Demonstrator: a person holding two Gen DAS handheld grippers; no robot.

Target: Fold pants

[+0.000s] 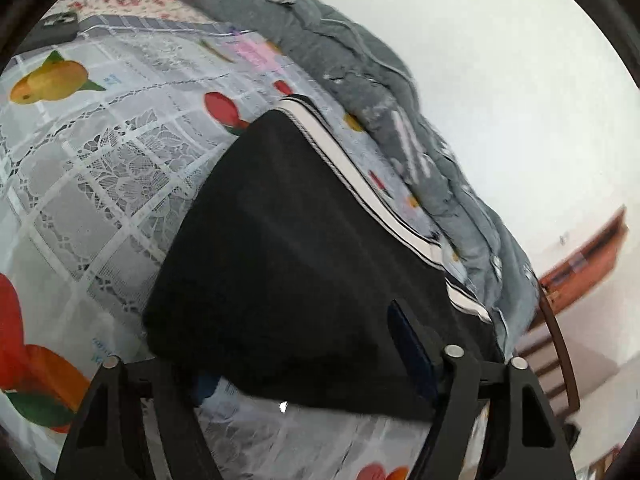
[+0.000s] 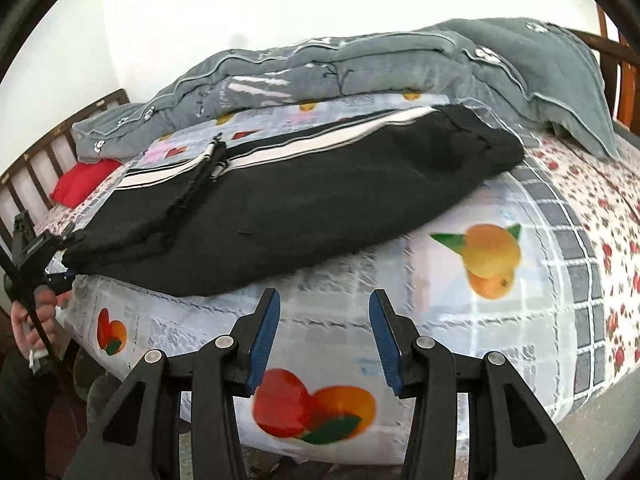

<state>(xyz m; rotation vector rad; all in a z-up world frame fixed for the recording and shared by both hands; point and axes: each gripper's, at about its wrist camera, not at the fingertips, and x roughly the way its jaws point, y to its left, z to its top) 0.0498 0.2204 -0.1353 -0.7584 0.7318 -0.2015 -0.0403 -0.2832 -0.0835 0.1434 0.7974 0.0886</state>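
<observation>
Black pants [image 1: 280, 264] with a white side stripe [image 1: 360, 176] lie folded on the fruit-print bed cover [image 1: 100, 168]. My left gripper [image 1: 308, 364] is open, its fingers spread wide at the near edge of the pants; the right finger [image 1: 412, 344] lies over the fabric and the left pad is mostly hidden under it. In the right wrist view the pants [image 2: 320, 200] lie across the bed. My right gripper [image 2: 324, 336] is open and empty, just short of their front edge. The left gripper [image 2: 44, 256] shows at the pants' left end.
A grey quilt [image 2: 360, 64] is bunched along the far side of the bed. A red pillow [image 2: 80, 184] lies at the far left by the wooden rail [image 2: 48, 140]. A dark phone-like object [image 1: 60, 24] lies on the cover. A wooden rail [image 1: 560, 340] stands at the right.
</observation>
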